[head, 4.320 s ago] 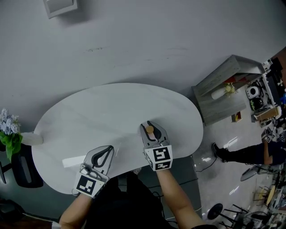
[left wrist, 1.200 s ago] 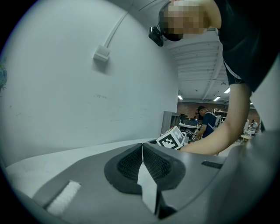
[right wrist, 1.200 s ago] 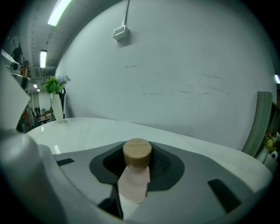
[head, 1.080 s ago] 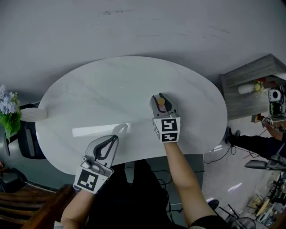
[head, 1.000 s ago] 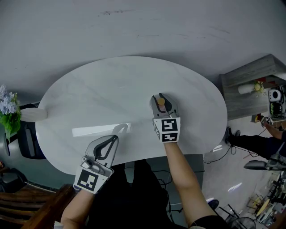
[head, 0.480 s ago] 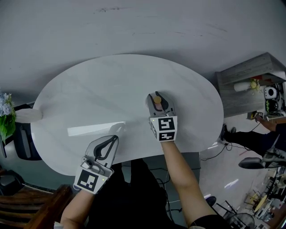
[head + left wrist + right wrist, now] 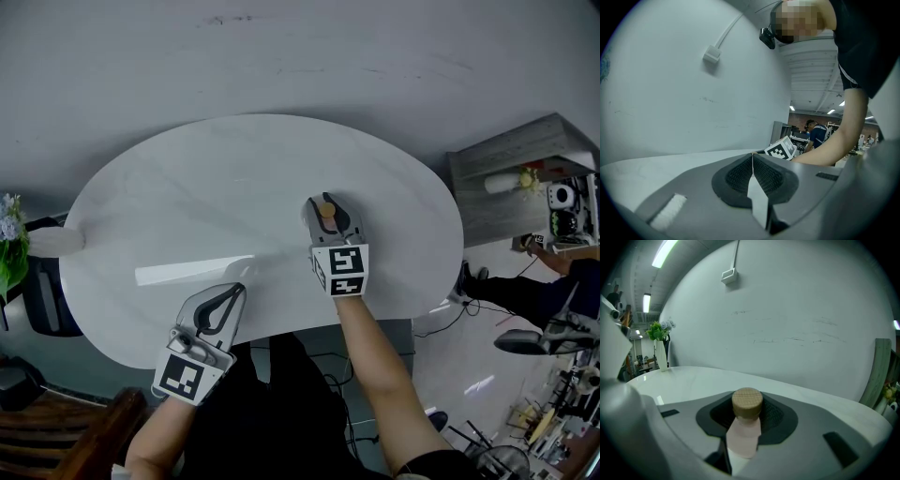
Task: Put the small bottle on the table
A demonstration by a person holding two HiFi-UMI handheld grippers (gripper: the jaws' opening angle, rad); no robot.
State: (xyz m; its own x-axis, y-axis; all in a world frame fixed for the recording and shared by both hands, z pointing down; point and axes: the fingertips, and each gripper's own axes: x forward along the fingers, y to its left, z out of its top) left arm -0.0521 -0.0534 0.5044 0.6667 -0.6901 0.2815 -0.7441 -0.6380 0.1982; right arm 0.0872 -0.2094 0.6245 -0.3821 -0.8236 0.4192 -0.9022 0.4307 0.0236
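One small bottle [image 7: 743,430], tan-capped, was clamped between the right gripper's [image 7: 326,201] jaws, at 3 o'clock of centre over the single white table [image 7: 187,187]. The left gripper [image 7: 234,292], at the table's 7 o'clock edge, had its jaws together and empty.

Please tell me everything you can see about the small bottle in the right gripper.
The small bottle has a pale pink body and a round tan cap, like cork. It stands upright, closed, gripped at its sides between the jaws of the right gripper, over the near part of the white table. Whether its base touches the table cannot be seen.
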